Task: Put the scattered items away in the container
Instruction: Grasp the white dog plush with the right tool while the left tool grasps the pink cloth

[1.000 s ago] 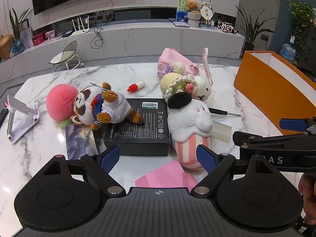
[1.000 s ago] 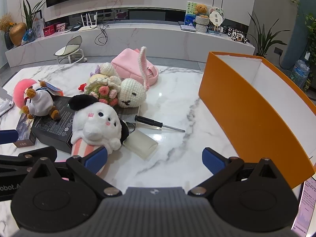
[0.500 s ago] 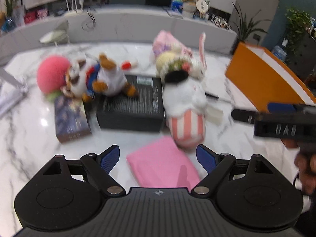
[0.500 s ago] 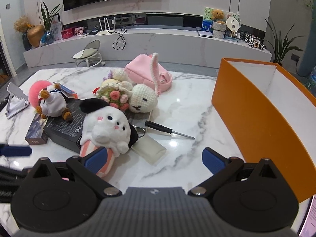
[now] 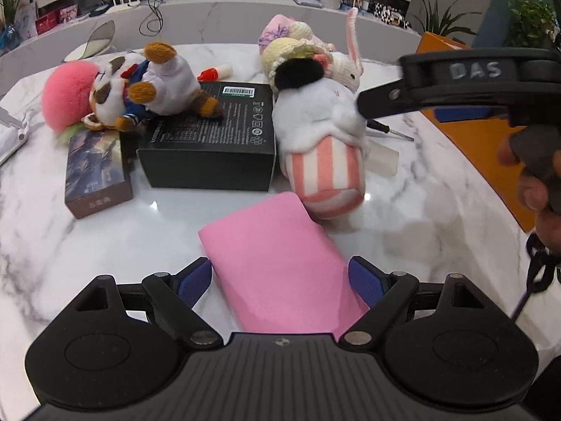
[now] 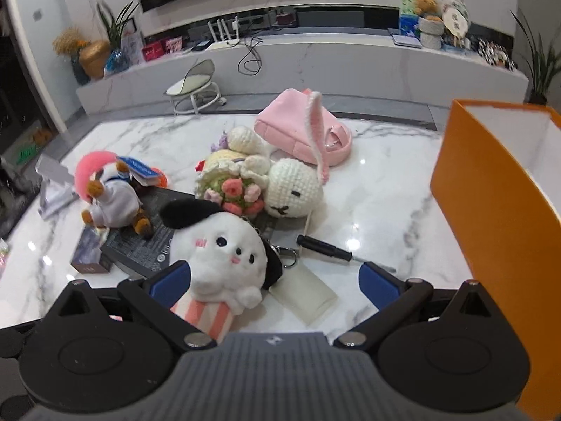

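My left gripper (image 5: 280, 280) is open, its blue pads on either side of a pink folded cloth (image 5: 280, 259) lying on the marble table. My right gripper (image 6: 273, 280) is open over a white plush with a black cap and a pink striped body (image 6: 224, 256); the plush lies between its fingers. It also shows in the left wrist view (image 5: 319, 133), with the right gripper above it. The orange container (image 6: 491, 217) stands at the right, open and white inside.
A black box (image 5: 214, 137), a small dark box (image 5: 96, 172), a brown-and-white plush (image 5: 147, 84), a pink pompom (image 5: 66, 94), a crochet bunny (image 6: 291, 189), a pink bag (image 6: 301, 133), a screwdriver (image 6: 329, 251) and a translucent case (image 6: 305, 293) lie scattered.
Both grippers moved forward and down. The left one has come around the pink cloth. The right one has come over the white plush.
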A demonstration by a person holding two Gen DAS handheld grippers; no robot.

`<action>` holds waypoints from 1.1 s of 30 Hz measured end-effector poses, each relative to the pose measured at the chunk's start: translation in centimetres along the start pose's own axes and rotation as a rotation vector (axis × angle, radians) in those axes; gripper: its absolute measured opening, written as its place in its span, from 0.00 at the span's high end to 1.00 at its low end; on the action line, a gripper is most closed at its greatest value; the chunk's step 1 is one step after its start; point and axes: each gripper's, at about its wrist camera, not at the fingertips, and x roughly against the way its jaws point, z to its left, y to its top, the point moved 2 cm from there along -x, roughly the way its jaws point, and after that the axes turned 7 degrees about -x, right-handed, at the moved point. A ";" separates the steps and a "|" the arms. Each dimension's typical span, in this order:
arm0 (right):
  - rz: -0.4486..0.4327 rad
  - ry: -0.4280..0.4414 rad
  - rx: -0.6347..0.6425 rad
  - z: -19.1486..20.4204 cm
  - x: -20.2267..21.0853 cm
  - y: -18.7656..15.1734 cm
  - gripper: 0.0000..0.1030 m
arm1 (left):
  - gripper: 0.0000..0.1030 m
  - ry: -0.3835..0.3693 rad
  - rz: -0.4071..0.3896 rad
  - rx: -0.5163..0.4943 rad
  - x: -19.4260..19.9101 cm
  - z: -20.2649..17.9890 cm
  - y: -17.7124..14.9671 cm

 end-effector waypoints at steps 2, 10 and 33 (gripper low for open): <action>-0.001 -0.003 0.044 0.6 -0.4 -0.2 0.01 | 0.02 0.010 -0.006 -0.018 -0.3 -0.4 0.2; 0.082 0.099 0.013 1.3 -2.4 -0.9 0.32 | 0.01 0.000 -0.023 -0.074 -0.9 -1.8 0.4; 0.105 0.073 0.048 2.0 -4.4 -1.2 0.26 | 0.00 0.009 -0.019 -0.200 -2.7 -3.1 -0.2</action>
